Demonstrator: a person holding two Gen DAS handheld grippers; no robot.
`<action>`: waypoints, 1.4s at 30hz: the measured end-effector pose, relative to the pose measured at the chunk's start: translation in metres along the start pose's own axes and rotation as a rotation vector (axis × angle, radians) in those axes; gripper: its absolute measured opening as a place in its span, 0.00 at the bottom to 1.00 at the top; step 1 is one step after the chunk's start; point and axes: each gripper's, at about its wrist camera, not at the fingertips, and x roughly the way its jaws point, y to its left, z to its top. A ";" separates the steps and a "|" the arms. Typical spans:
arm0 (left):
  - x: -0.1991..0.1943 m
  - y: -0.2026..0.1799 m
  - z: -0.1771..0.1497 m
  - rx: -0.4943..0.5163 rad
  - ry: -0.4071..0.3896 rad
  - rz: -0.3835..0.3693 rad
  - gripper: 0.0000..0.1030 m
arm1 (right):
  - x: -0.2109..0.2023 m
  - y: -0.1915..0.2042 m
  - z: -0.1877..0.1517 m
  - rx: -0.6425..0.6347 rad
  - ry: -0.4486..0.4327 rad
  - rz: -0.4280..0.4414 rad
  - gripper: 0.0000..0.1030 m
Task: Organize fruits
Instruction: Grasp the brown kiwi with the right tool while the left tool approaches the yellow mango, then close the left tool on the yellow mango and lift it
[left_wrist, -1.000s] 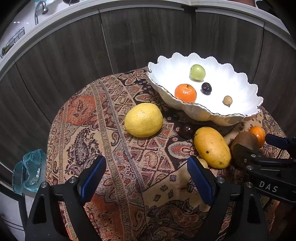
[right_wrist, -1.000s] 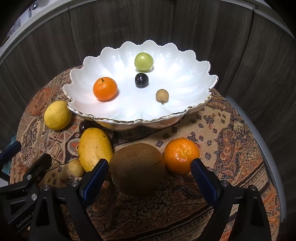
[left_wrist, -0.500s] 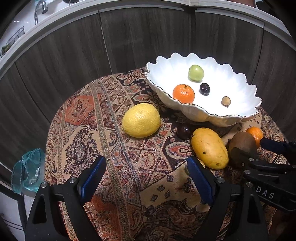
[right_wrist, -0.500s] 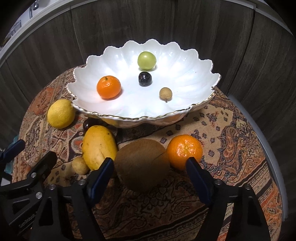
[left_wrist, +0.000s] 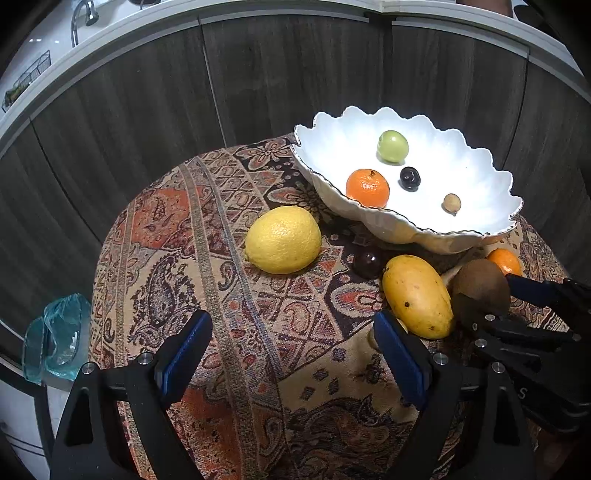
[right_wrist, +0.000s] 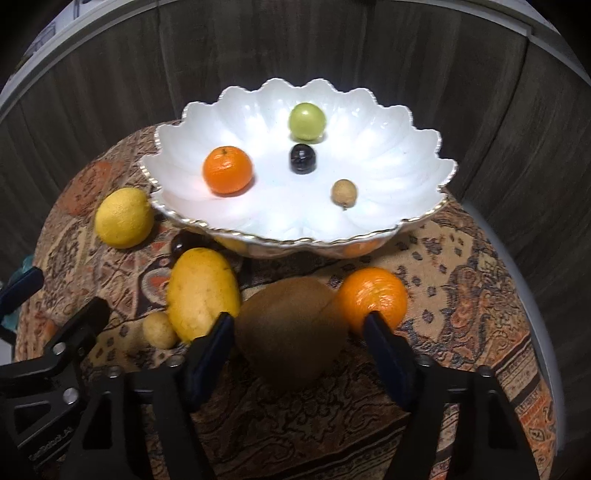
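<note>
R gripper (right_wrist: 297, 341) jaws closing round brown kiwi (right_wrist: 291, 332) on cloth – pads not yet pressing, as far as visible. L gripper (left_wrist: 291, 350) spread wide, nothing between, above bare cloth (left_wrist: 229, 295).

Left outside: kiwi, orange (right_wrist: 373, 299) touching it, mango (right_wrist: 201, 288), small pale fruit (right_wrist: 159, 329), dark plum (left_wrist: 367, 261), lemon (left_wrist: 283, 239).

Done – bowl (right_wrist: 369, 229) holds orange, green fruit, dark berry, tan one. Judged under half done.

Obstacles: orange and mango crowd kiwi; bowl rim near.

A lone white "S" is showing on the right tongs (left_wrist: 495, 295) body in the left wrist view; faint lettering on the left tongs' (right_wrist: 22, 295) frame is staying too blurred to read.
</note>
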 end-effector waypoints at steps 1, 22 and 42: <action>0.000 0.000 0.000 0.001 -0.002 0.000 0.87 | 0.000 -0.001 -0.001 0.004 0.001 0.004 0.60; -0.013 -0.042 0.014 0.045 -0.015 -0.082 0.87 | -0.040 -0.044 -0.002 0.086 -0.070 -0.008 0.59; 0.044 -0.089 0.025 0.090 0.111 -0.135 0.62 | -0.040 -0.073 0.008 0.095 -0.122 -0.093 0.59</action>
